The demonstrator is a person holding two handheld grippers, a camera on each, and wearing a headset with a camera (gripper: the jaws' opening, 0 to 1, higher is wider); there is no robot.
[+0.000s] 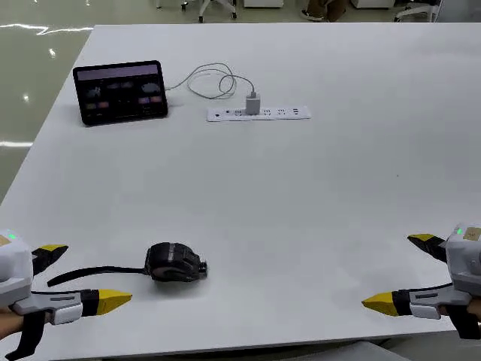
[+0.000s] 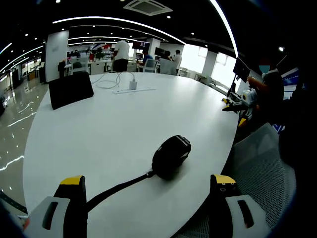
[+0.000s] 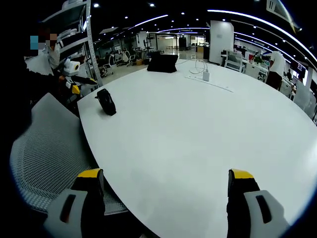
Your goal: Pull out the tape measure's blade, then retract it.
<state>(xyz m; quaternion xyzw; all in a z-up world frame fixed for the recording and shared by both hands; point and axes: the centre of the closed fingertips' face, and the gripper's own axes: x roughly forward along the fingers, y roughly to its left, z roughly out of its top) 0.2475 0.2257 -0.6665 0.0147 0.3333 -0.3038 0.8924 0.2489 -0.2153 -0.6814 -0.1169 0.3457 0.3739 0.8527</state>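
Note:
A black tape measure (image 1: 174, 262) lies on the white table (image 1: 301, 195) near its front edge, with a black strap trailing to the left. My left gripper (image 1: 83, 274) stands open just left of it, its yellow-tipped jaws either side of the strap's end. In the left gripper view the tape measure (image 2: 171, 154) sits a short way ahead between the open jaws (image 2: 147, 184). My right gripper (image 1: 409, 271) is open at the table's front right, far from the tape measure (image 3: 106, 101), with nothing between its jaws (image 3: 165, 179).
A dark tablet (image 1: 120, 92) stands at the back left. A white power strip (image 1: 258, 113) with a plugged charger and looped cable lies at the back middle. A mesh chair seat (image 3: 49, 144) sits below the front edge.

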